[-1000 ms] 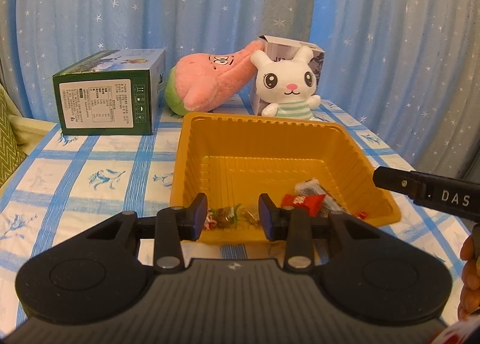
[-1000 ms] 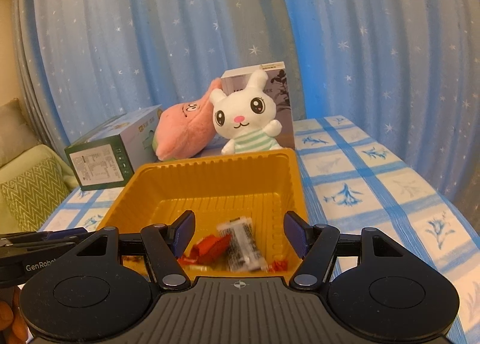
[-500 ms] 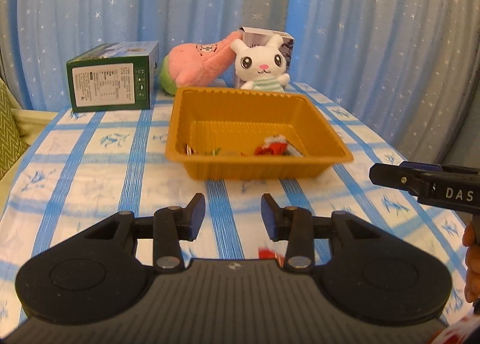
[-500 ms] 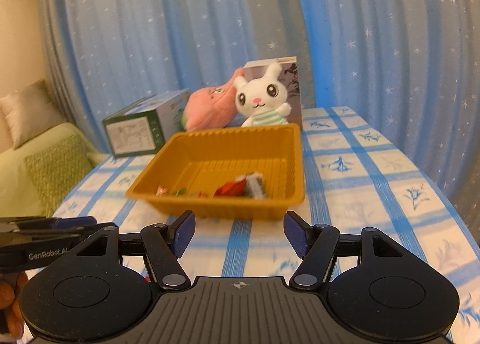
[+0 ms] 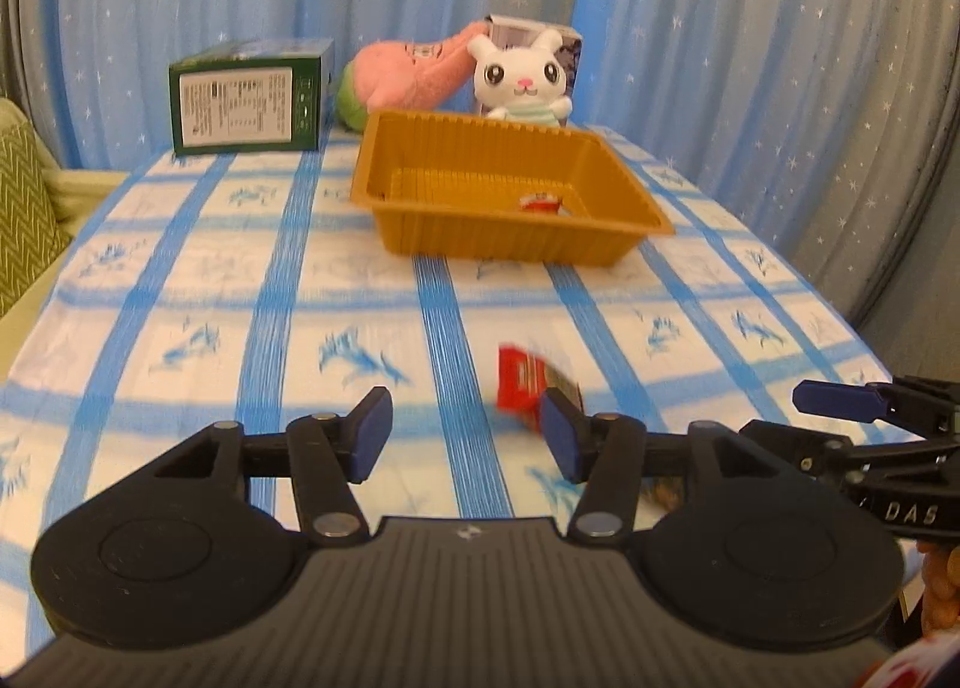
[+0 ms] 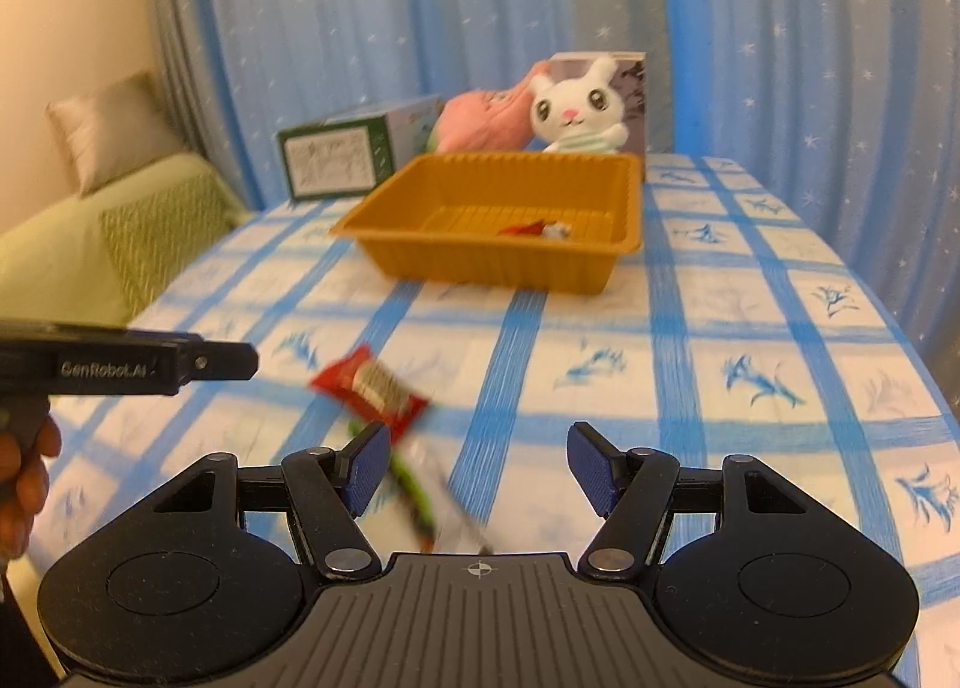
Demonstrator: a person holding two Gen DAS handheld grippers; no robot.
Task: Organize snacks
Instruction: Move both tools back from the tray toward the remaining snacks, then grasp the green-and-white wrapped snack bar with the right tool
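Observation:
An orange tray (image 5: 510,244) (image 6: 498,268) stands mid-table with a few snack packets inside, one of them red (image 5: 540,202) (image 6: 528,228). On the cloth near me lies a red snack packet (image 5: 522,391) (image 6: 372,385), and a clear packet with green print (image 6: 420,499) lies just behind it in the right wrist view. My left gripper (image 5: 467,436) has its jaws opening with nothing between them; the red packet sits just beyond its right finger. My right gripper (image 6: 480,466) stands open and holds nothing, with the packets by its left finger.
A green box (image 5: 252,97), a pink plush (image 5: 408,73), a white rabbit plush (image 5: 522,82) and a grey box (image 5: 534,31) line the table's far end before a blue starred curtain. A sofa with green cushions (image 6: 120,244) stands left of the table.
Both grippers have pulled back from over the tray toward the table's near end. The left jaws have spread wider. Loose packets on the cloth have come into view.

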